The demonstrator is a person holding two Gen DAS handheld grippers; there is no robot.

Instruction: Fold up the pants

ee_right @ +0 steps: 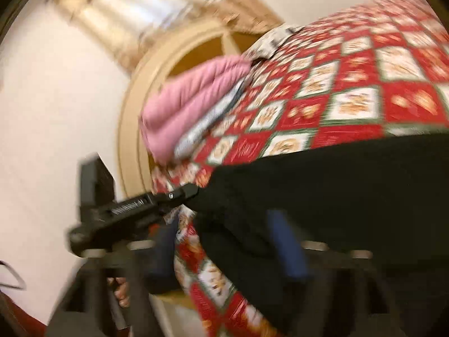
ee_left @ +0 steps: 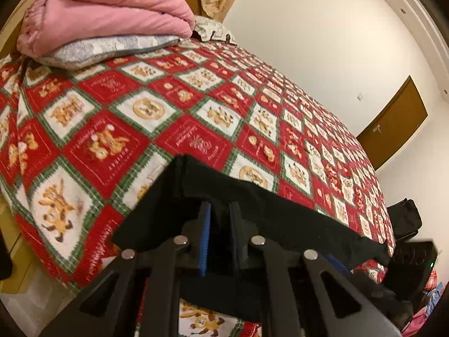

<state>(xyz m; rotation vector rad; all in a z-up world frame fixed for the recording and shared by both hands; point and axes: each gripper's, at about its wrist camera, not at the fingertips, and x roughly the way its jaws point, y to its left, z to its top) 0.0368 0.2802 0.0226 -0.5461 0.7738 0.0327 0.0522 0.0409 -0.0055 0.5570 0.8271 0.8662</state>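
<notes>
Black pants lie on the red, white and green quilt of a bed. My left gripper is shut on their near edge and lifts it slightly; the fabric stretches taut to the right. In the blurred right wrist view the pants spread across the lower right. My right gripper is open, its blue-padded fingers wide apart around the pants' hanging edge. The left gripper shows there too, pinching the pants' corner.
A folded pink blanket rests on a grey pillow at the head of the bed. A brown door is in the far wall. Black bags stand beyond the bed's right edge.
</notes>
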